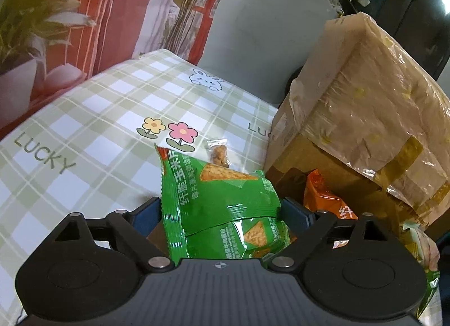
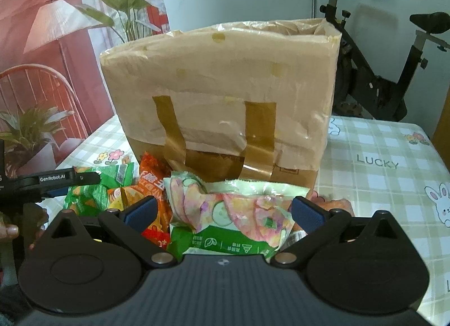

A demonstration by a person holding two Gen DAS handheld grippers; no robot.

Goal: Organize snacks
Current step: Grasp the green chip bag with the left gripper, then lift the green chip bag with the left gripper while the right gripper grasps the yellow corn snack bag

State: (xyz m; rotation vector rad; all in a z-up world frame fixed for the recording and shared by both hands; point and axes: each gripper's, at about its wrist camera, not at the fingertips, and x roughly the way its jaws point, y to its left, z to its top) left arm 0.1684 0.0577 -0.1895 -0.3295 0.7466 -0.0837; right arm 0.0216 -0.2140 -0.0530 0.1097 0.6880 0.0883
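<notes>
Snacks are lying piled w/ the taped box (image 2: pixel 219 95) just beyond. Left gripper (image 1: pixel 222 210), jaws wide, is straddling a green chip bag (image 1: pixel 222 208), prob. lining up a grab; pad contact unclear. Right gripper (image 2: pixel 223 210), also wide, is bracketing a pale veggie-crisp bag (image 2: pixel 236 213), not pinching.

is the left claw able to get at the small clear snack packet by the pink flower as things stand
Probably not directly: the green chip bag stands between the left claw's open fingers, blocking the way to the small clear packet lying on the tablecloth just beyond it.
</notes>
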